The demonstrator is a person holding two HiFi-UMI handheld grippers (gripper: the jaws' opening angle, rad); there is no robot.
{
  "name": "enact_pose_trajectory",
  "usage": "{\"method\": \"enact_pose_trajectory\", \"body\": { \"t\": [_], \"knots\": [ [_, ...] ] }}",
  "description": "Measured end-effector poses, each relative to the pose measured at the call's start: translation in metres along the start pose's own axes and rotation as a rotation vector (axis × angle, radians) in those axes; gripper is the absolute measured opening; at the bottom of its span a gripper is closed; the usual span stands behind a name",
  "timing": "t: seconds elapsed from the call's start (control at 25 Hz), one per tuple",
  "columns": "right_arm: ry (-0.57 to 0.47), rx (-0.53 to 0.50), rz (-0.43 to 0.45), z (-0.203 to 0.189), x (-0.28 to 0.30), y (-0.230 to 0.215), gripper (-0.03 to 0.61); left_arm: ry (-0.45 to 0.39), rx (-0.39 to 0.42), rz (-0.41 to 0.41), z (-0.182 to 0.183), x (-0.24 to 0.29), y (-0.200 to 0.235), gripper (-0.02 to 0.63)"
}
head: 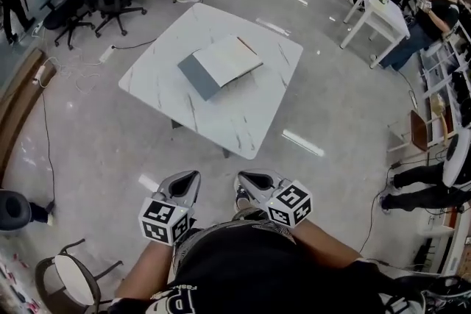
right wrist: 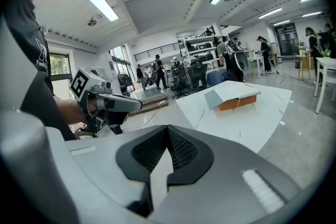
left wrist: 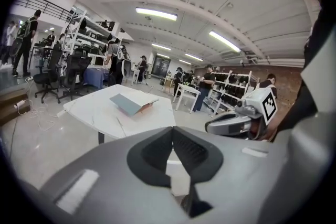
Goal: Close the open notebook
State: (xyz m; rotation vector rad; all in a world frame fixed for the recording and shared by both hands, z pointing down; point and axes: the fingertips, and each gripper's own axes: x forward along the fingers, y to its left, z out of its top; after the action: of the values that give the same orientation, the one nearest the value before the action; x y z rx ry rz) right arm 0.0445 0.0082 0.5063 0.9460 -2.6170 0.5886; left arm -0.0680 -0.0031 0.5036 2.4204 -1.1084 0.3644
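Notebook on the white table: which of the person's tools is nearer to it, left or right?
Right, only slightly. Both hover short of the table, touching nothing: the left tool below-left of the notebook, the right tool below-right, in the head view.

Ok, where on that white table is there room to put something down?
The white table holds only the open notebook, lying near its middle. The widest bare patch lies between the notebook and the table's near corner. The left corner beside the grey cover is free too. The strip behind the notebook, along the far edge, is the narrowest.
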Motion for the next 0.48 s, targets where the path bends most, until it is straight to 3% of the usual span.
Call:
{"method": "enact_pose_trajectory", "body": {
  "t": [0.48],
  "knots": [
    [0.031,-0.068,0.159,0.057,0.041,-0.102,-0.003,-0.036,-0.040,0.147,0.067,0.088,0.029,0.058]
  ]
}}
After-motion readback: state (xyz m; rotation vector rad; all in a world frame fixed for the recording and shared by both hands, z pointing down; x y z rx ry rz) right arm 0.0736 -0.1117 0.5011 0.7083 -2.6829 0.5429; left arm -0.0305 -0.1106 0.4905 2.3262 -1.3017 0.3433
